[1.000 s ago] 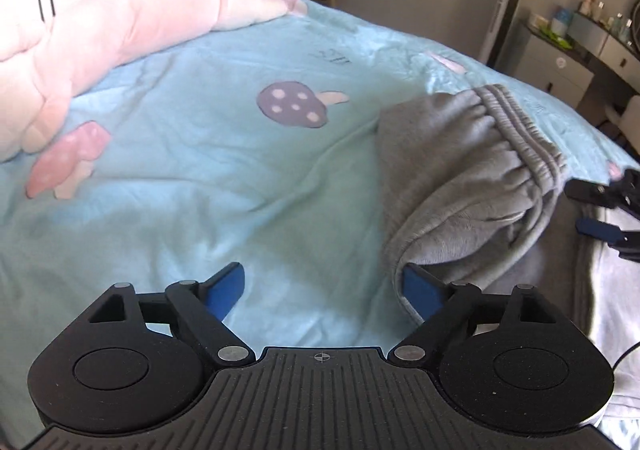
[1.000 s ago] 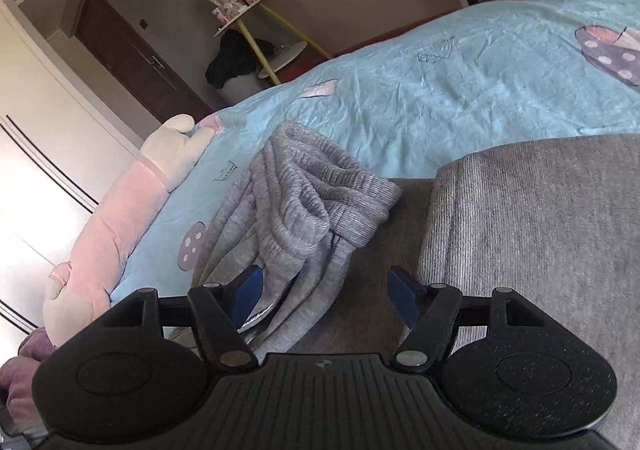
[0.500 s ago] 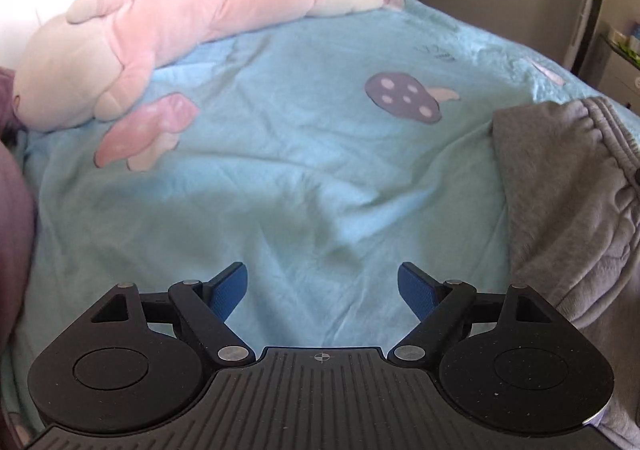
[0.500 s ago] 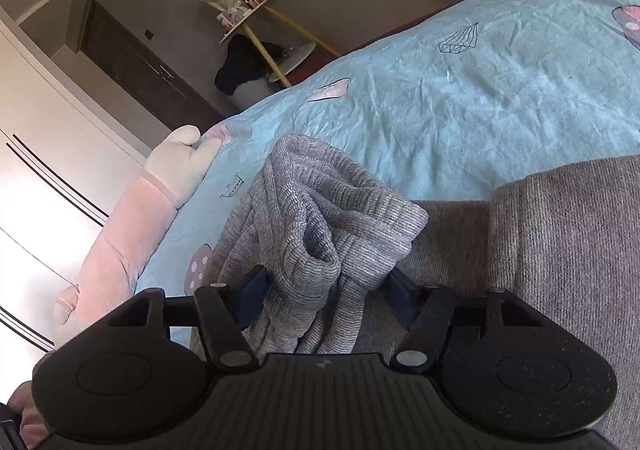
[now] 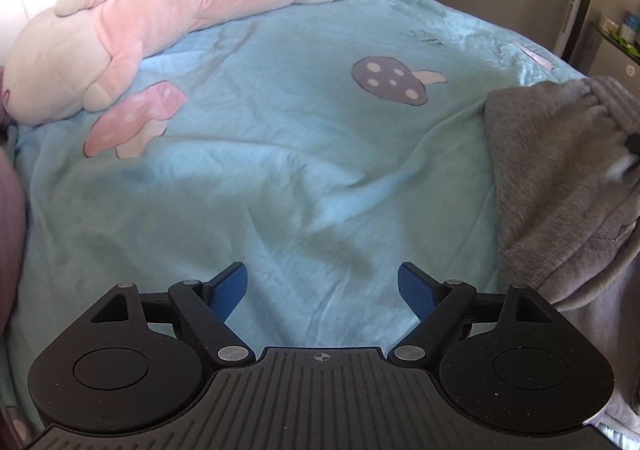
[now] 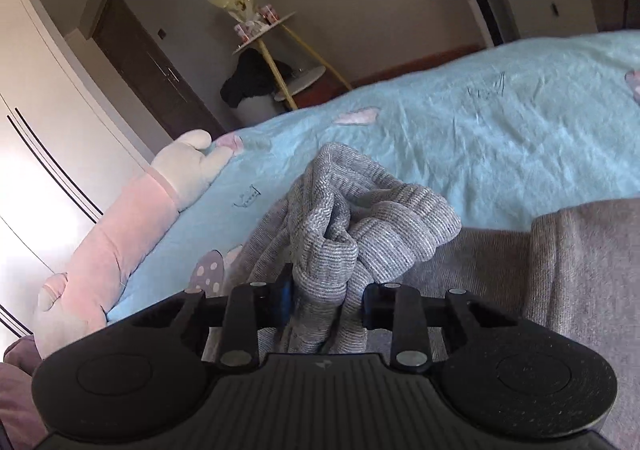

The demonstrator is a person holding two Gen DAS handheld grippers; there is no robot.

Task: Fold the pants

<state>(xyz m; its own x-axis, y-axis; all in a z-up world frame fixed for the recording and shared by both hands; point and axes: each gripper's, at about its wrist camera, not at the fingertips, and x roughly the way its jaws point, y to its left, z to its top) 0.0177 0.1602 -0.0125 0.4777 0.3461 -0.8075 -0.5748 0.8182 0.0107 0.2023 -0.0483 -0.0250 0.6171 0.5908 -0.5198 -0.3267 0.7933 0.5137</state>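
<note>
Grey sweatpants (image 5: 560,186) lie on the light blue bedspread (image 5: 280,170) at the right of the left wrist view, elastic waistband up. My left gripper (image 5: 322,286) is open and empty over bare bedspread, left of the pants. In the right wrist view my right gripper (image 6: 326,294) is shut on a bunched ribbed cuff of the pants (image 6: 352,234), lifted above the rest of the grey fabric (image 6: 560,270).
A long pink and cream plush toy (image 5: 160,18) lies along the bed's far left edge and also shows in the right wrist view (image 6: 132,218). A side table with yellow legs (image 6: 272,50) and a dark door stand beyond the bed.
My right gripper has closed on the pants cuff, which it only framed before. My left gripper has swung left, away from the pants, and stays open.
</note>
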